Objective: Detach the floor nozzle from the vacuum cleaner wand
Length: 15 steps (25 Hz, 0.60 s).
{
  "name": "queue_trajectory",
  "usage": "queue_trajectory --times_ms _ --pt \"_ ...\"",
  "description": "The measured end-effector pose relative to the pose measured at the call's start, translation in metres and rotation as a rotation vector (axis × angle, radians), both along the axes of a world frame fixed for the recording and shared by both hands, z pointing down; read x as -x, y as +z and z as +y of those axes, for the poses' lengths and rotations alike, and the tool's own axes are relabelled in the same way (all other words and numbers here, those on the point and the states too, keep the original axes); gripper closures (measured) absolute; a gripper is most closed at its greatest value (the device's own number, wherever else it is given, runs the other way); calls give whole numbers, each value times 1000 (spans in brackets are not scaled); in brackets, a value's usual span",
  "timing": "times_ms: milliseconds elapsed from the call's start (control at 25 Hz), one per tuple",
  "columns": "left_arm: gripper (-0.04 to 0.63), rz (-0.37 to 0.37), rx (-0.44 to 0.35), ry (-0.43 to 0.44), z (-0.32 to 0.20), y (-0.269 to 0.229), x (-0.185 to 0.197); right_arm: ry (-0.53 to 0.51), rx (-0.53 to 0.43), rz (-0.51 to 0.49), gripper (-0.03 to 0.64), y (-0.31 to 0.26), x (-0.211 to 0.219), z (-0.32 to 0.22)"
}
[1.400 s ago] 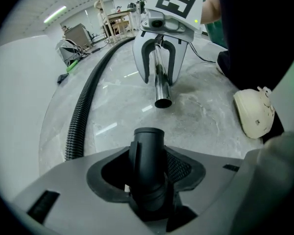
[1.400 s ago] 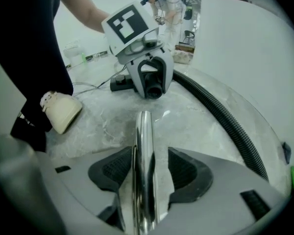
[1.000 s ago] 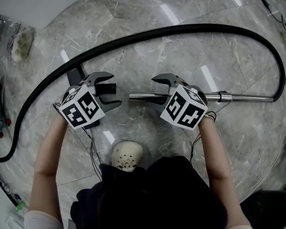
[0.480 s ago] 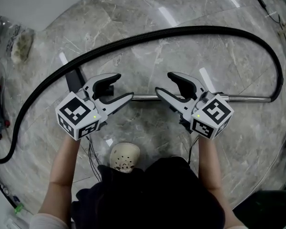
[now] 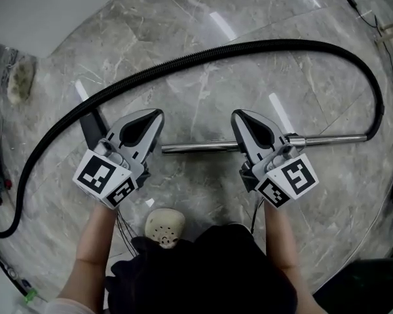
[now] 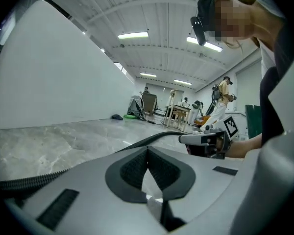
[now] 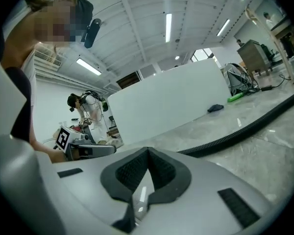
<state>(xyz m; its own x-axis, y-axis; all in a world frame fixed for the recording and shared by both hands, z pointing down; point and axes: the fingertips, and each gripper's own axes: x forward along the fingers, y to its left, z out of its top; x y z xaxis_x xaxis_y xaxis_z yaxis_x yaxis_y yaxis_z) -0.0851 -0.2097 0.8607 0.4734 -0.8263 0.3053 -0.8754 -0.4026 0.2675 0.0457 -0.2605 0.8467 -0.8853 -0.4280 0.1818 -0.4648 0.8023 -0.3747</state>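
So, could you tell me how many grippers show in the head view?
2. The left gripper is left of centre, the right gripper right of centre, overlapping the metal wand. Both pairs of jaws have just closed on nothing. None seems hidden.

This is a large indoor hall fitted out as a lab or recording space. It has a polished grey marble floor (image 5: 203,64), plain white partition walls (image 6: 54,77) and a ribbed white ceiling with strip lights (image 6: 133,35). Cluttered benches (image 6: 179,112) stand far off, and another person (image 7: 85,104) wears head-mounted gear.
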Motion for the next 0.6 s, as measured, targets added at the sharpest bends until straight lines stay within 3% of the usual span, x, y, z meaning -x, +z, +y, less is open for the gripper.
queue_trajectory --times_ms 200,400,600 --pt "586 -8 -64 0 -22 -43 3 41 -48 -5 603 -36 -4 -15" --pt "586 -58 -96 -19 -23 -122 1 51 -57 94 603 -95 -17 -7" --pt "584 -105 -17 -109 -16 -200 11 64 -44 216 602 -171 -25 -6"
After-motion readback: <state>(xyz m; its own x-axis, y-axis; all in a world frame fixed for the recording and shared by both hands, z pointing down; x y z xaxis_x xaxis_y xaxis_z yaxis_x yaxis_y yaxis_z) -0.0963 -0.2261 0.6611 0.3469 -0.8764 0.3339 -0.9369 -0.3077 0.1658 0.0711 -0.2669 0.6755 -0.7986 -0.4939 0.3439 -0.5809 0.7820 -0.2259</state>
